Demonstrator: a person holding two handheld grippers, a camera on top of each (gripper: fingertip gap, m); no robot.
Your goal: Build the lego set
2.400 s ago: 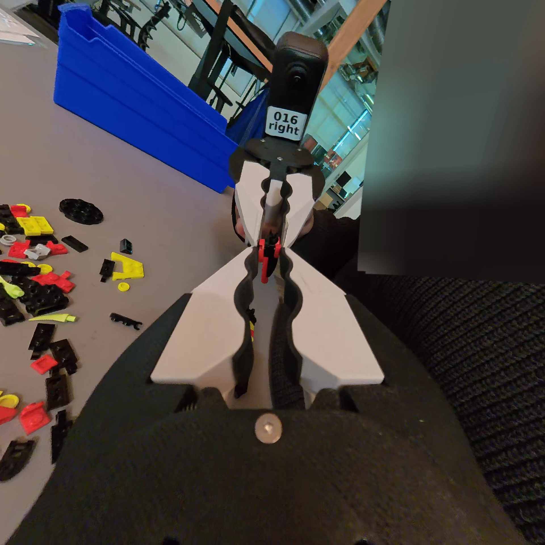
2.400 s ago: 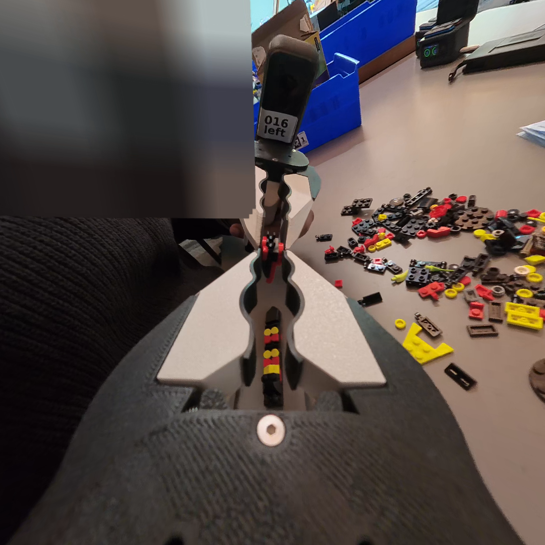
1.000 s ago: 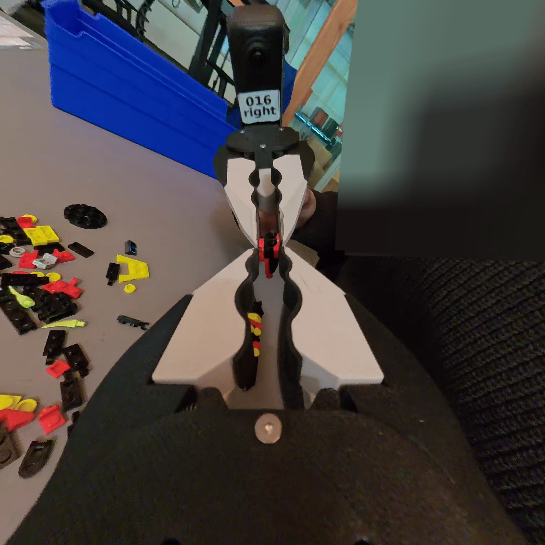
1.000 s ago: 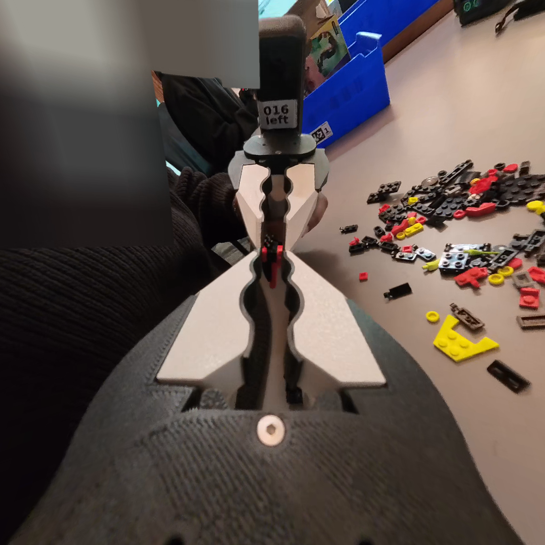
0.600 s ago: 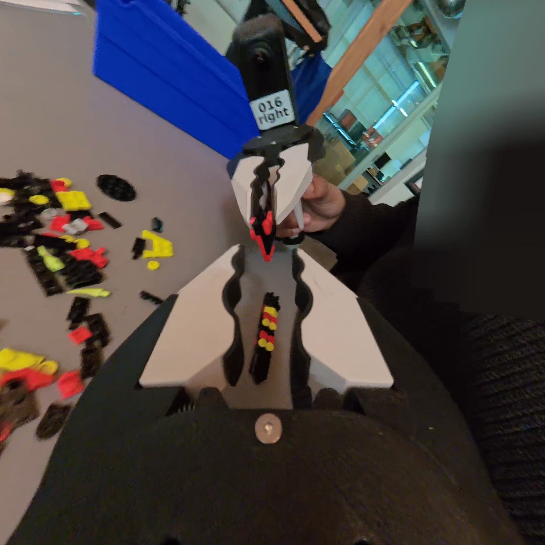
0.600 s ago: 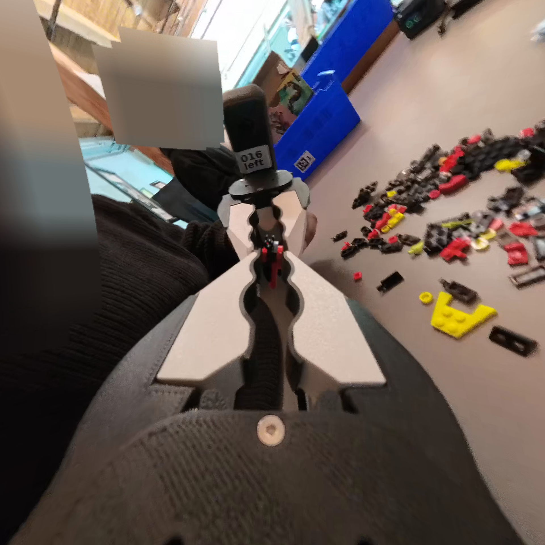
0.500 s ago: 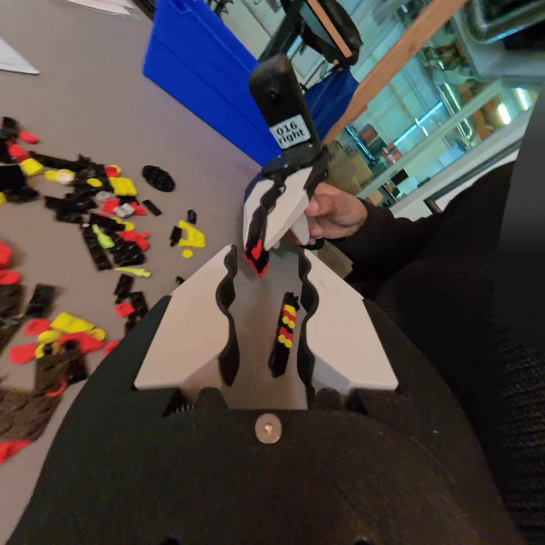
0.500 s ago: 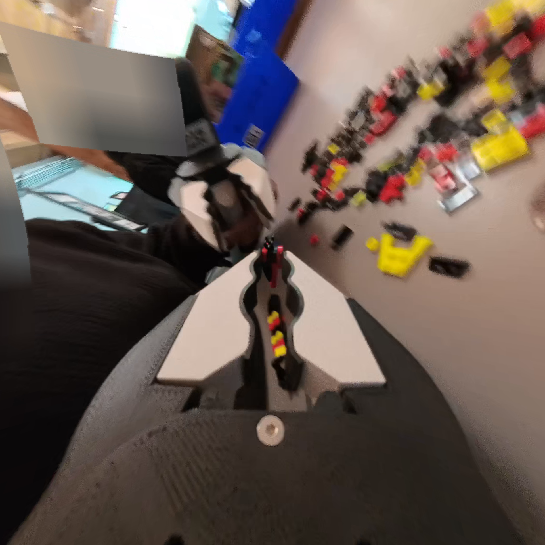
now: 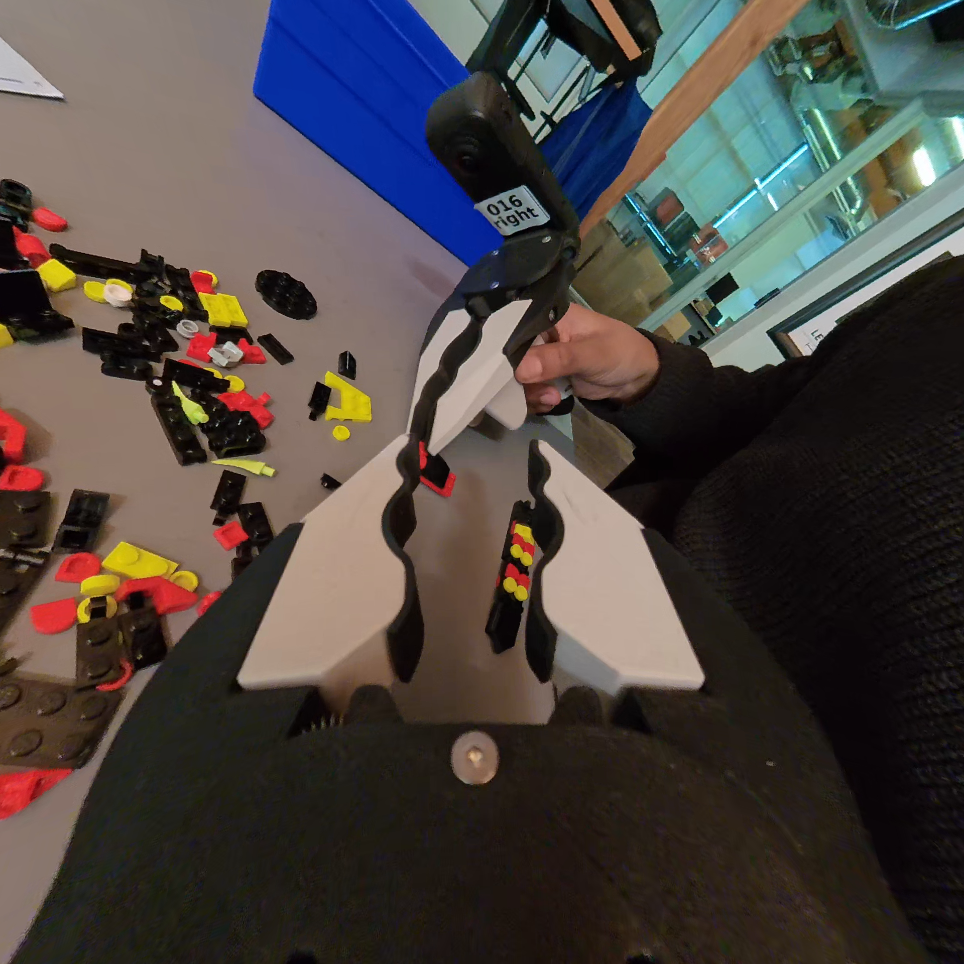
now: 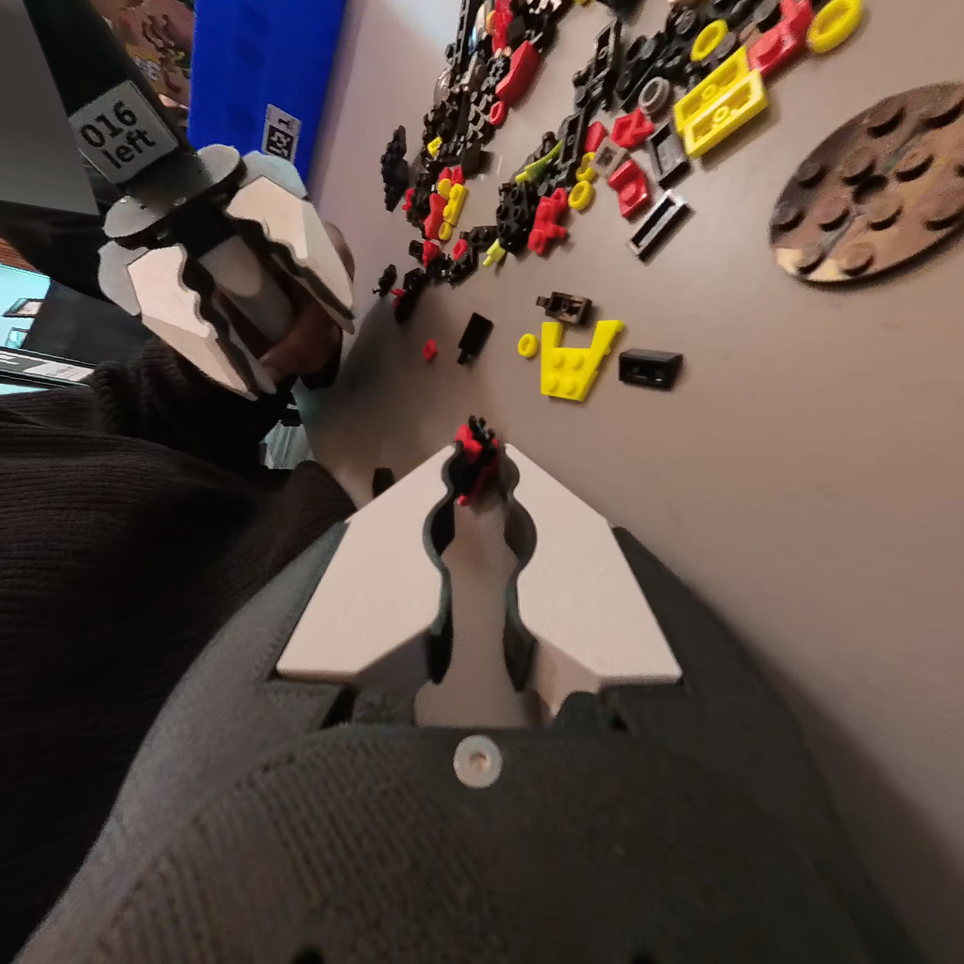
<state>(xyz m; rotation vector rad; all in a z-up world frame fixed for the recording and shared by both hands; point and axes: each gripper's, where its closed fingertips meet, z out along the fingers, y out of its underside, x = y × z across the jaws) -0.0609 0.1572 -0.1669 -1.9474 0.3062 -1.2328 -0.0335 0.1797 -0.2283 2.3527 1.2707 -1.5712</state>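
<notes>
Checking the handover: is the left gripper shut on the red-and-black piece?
No, the left gripper is open; the right gripper pinches the red-and-black piece.

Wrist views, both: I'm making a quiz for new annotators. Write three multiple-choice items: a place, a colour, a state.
1. Where is the small red and black piece? A on the table; B between the right gripper's fingers; C in the blue bin.
2. What colour is the wedge plate beside the pile? A yellow; B green; C white.
3. How are the left gripper's fingers? A shut on a piece; B shut on nothing; C open.
Key: B, the fingertips pinch it; A, it is bright yellow; C, a wide gap separates them.
</notes>
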